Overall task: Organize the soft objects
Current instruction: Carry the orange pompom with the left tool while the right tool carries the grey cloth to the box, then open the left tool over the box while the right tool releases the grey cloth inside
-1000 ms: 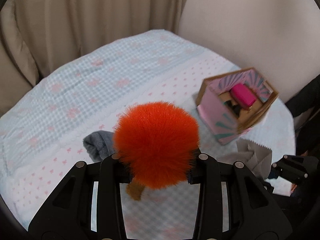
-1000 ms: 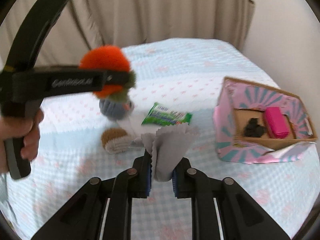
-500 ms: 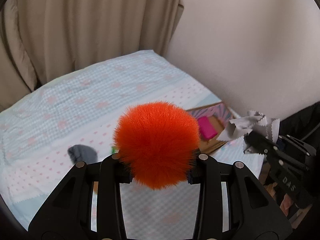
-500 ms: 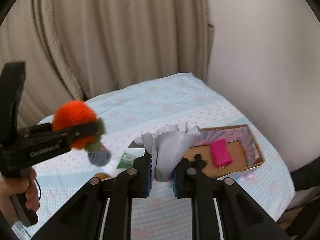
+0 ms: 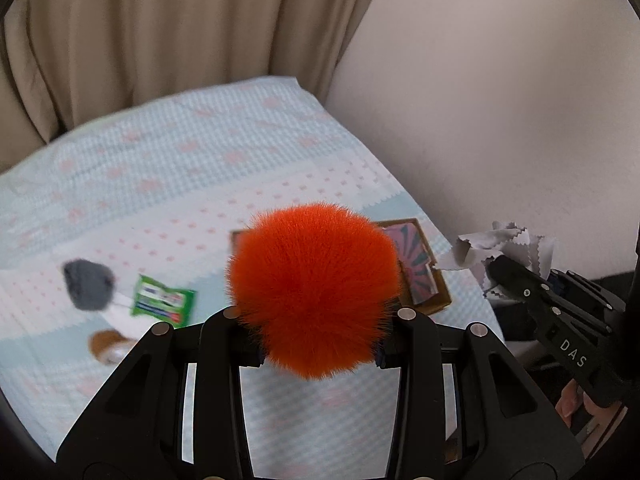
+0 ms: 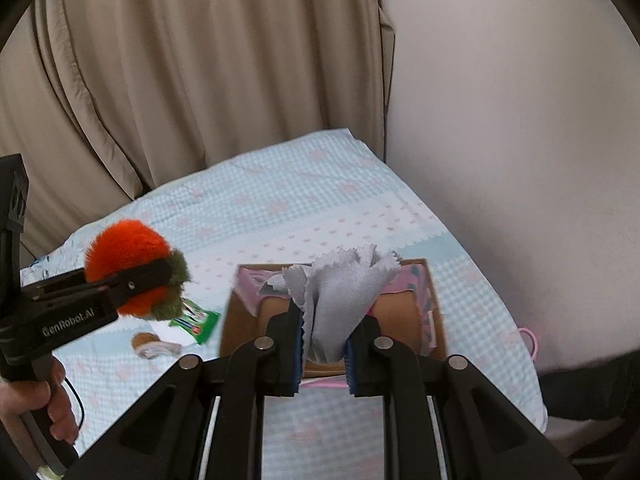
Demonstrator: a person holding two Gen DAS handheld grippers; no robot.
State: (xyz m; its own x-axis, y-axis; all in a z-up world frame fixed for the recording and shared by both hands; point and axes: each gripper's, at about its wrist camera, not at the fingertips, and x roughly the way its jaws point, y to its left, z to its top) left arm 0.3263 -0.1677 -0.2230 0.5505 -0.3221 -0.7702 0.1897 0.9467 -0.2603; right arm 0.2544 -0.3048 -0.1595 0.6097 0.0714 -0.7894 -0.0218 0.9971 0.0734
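Observation:
My left gripper is shut on a fluffy orange pompom, held high above the bed; it also shows in the right wrist view with a green tuft. My right gripper is shut on a crumpled grey cloth, above the pink cardboard box. In the left wrist view the box lies partly hidden behind the pompom, and the grey cloth shows at the right.
On the light blue bedspread lie a grey sock, a green packet and a brown-tipped item. Beige curtains hang behind and a wall runs along the right.
Both grippers have risen and pulled back with their loads, so the bed looks smaller and lower. The right gripper now sits over the box.

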